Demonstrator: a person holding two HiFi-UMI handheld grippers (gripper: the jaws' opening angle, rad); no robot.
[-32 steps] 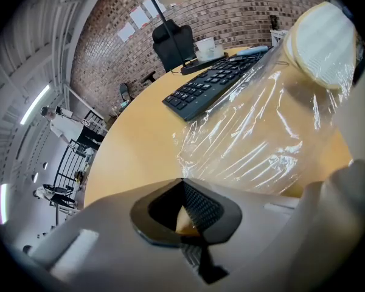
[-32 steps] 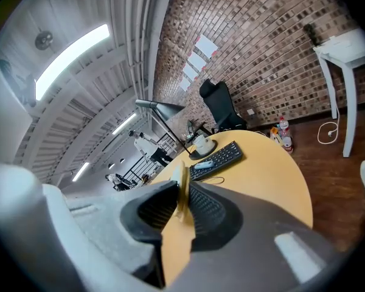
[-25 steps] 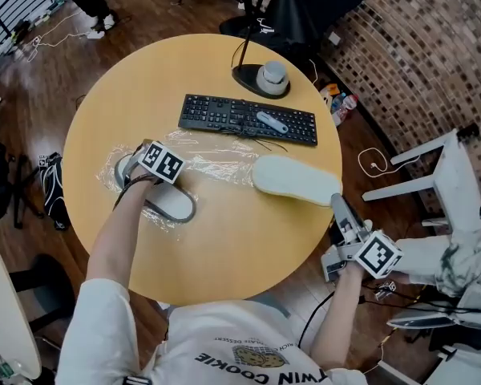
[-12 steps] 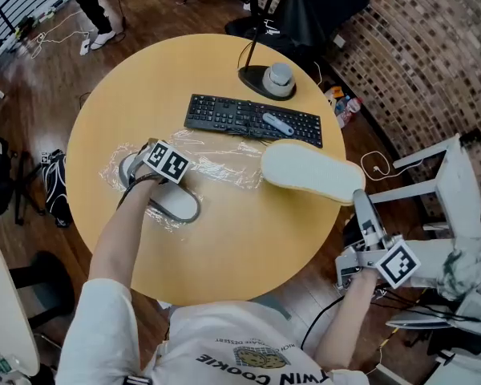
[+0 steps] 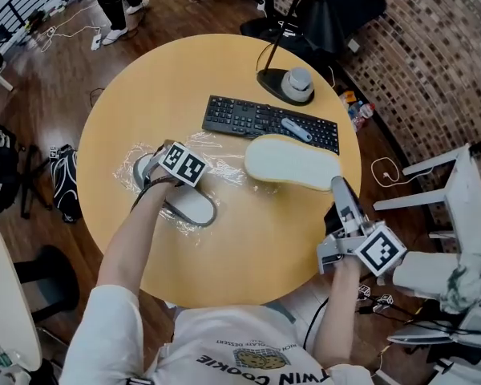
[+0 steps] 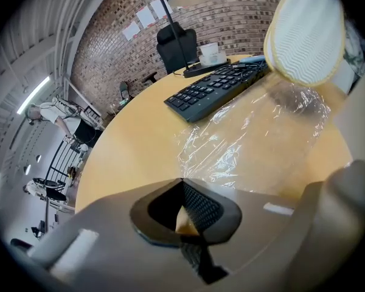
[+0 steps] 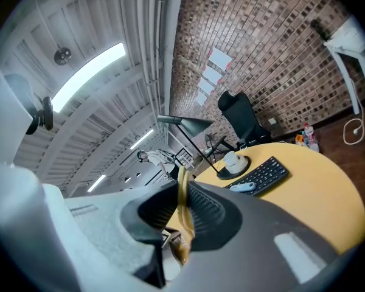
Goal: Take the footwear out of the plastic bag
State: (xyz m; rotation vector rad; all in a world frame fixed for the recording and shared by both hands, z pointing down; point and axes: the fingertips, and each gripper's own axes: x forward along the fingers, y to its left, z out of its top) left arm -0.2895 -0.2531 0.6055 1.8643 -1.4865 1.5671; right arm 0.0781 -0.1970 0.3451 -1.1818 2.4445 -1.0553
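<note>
A white slipper (image 5: 293, 163), sole up, hangs above the round table (image 5: 248, 247) just in front of the keyboard. My right gripper (image 5: 337, 184) is shut on its near edge; a thin tan rim of the slipper (image 7: 184, 215) shows between the pads. A grey slipper (image 5: 191, 207) lies inside the crumpled clear plastic bag (image 5: 224, 169) at the table's left. My left gripper (image 6: 182, 184) is shut low at the bag, and its marker cube (image 5: 183, 164) hides the jaws in the head view. The plastic film (image 6: 255, 132) spreads out just ahead of it.
A black keyboard (image 5: 256, 119) with a small white object (image 5: 297, 129) on it lies at the back. Behind it stands a desk lamp base (image 5: 293, 87). White chairs (image 5: 457, 183) stand to the right of the table, off its edge.
My right gripper swung the white slipper out to the right, then back left and nearer the keyboard. The left gripper has stayed on the bag.
</note>
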